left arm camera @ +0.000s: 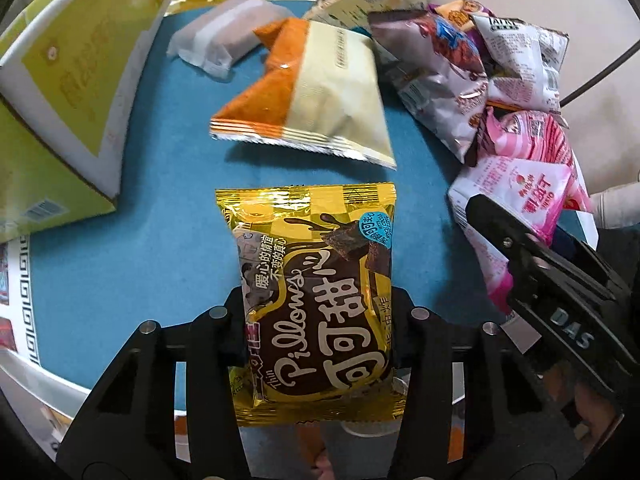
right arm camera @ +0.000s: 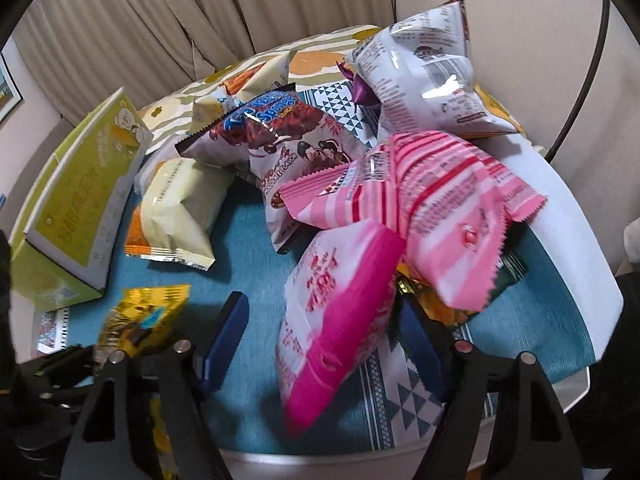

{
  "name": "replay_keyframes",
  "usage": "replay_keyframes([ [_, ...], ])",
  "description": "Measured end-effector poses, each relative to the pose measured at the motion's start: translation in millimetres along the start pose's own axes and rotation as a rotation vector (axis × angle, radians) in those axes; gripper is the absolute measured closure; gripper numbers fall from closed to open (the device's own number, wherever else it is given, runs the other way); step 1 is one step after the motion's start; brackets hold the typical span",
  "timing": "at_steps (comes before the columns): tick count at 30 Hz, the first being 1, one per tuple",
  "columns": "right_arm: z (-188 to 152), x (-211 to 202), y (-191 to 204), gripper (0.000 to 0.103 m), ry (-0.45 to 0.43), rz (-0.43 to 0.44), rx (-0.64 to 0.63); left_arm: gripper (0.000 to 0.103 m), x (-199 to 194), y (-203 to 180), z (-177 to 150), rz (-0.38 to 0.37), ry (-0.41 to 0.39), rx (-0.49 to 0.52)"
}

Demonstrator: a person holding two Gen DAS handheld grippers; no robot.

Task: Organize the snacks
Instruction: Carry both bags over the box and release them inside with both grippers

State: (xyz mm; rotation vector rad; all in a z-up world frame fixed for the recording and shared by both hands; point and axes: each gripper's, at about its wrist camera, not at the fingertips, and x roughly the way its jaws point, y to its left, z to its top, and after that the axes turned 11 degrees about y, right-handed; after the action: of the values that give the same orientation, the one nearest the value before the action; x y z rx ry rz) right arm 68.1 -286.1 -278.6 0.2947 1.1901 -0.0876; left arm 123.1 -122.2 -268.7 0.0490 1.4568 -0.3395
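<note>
Picking is the step in hand, judged from how both tools stand among the snacks. Nearest, the left tool [left arm camera: 318, 332] is clenched on a glossy yellow-and-brown foil packet of cocoa pillow biscuits [left arm camera: 316, 280]: its black fingers [left arm camera: 236, 336] press the packet's two long edges near its lower half, and the packet stands out forward between them over the teal cloth [left arm camera: 160, 208] of the tabletop. Whether the packet is already off the cloth I cannot tell from this angle. The right tool [right arm camera: 320, 340] straddles a bright pink-and-white plastic snack bag [right arm camera: 340, 316]; its blue-padded fingers [right arm camera: 226, 344] stand on either side, and the left pad is clearly apart from the bag, while the right pad is hidden behind it, so I read this tool as not yet gripping. Just beyond the yellow packet lies an orange-and-cream pillow pack [left arm camera: 316, 96], and past that a small translucent white wrapped cake [left arm camera: 224, 36]. To the left stands a tall lime-green cardboard box [left arm camera: 68, 92], tilted, with its open side turned toward the snacks; it looks the likely bin. To the right, a loose heap of a pink striped bag [right arm camera: 436, 208], a purple-grey chocolate sponge bag [right arm camera: 288, 140] and a white crinkled bag [right arm camera: 432, 72] rests partly on a white tray rim [right arm camera: 576, 248]. Next, the left tool probably needs to carry its packet leftward to the box without loosening, and the right needs to finish pinching the pink bag at its middle, since the slick film may slip.
</note>
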Motion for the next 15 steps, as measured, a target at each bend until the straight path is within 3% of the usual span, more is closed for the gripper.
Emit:
replay_keyframes([
  [6, 4, 14, 7, 0.043, 0.011, -0.045, -0.02, 0.06, 10, 7, 10, 0.003, 0.003, -0.006],
  [10, 3, 19, 13, 0.056, 0.014, -0.052, -0.042, 0.06, 11, 2, 4, 0.005, -0.002, -0.015],
  [15, 0, 12, 22, 0.065, 0.004, -0.019, -0.077, 0.06, 4, 3, -2, 0.007, -0.017, -0.025],
])
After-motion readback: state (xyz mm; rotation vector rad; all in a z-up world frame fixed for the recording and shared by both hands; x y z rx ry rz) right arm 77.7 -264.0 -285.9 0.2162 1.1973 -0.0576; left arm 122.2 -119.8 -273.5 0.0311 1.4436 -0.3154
